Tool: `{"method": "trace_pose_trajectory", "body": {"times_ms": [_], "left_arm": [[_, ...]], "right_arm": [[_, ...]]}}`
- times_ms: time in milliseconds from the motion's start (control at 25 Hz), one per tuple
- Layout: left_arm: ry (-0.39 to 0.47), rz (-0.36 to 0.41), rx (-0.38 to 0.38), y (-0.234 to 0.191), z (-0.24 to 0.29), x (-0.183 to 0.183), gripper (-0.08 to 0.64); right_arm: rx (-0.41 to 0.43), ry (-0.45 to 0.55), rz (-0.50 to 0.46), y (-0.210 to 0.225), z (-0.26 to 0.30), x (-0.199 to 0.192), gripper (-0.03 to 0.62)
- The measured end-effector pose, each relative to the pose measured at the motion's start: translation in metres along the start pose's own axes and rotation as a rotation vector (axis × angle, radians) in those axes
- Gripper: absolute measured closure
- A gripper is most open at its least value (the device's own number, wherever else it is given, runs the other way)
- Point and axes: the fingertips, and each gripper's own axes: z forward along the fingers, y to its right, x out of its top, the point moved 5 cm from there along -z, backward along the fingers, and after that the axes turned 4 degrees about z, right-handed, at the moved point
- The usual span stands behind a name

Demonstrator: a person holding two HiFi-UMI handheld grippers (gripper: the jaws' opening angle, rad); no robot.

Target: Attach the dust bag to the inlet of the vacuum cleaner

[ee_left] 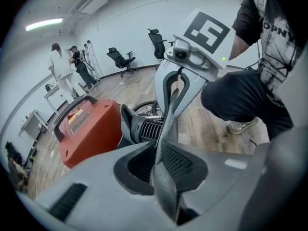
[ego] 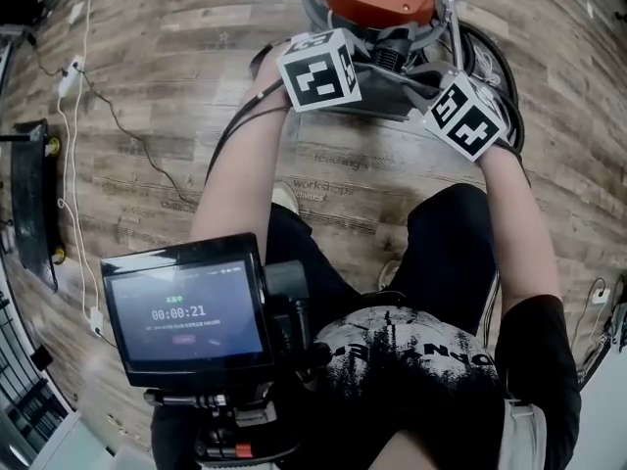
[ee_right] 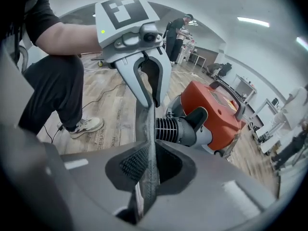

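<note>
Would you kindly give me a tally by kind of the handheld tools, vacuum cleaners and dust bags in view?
Handheld two-jaw tools: 2 (left tool, right tool)
Orange plastic vacuum cleaner: 1
Grey fabric dust bag, clamped by both tools: 1
Total: 4

Both bare arms are reaching forward and steeply down, left forearm and right forearm running roughly parallel, the marker cubes tipping toward each other. Left gripper is clamping its jaws on a strip of grey dust bag. Right gripper is facing it from just beyond, jaws nearly together, pinching the same strip.
</note>
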Motion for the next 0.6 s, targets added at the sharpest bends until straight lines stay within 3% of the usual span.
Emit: {"method": "trace_pose_trajectory", "body": {"times_ms": [160,440,600], "left_arm": [[0.002,0.020,0.018,0.004,0.000,0.004,0.511],[-0.035,-0.006,0.006,0.009,0.014,-0.019,0.524],[-0.010,-0.016,0.027,0.004,0.012,-0.020,0.526]], "right_arm": [[-0.019,-0.020,0.000,-0.005,0.004,-0.006,0.560],[-0.065,-0.056,-0.167,-0.003,0.000,0.015,0.560],[-0.070,-0.049,-0.148,0.004,0.000,0.017,0.560]]}}
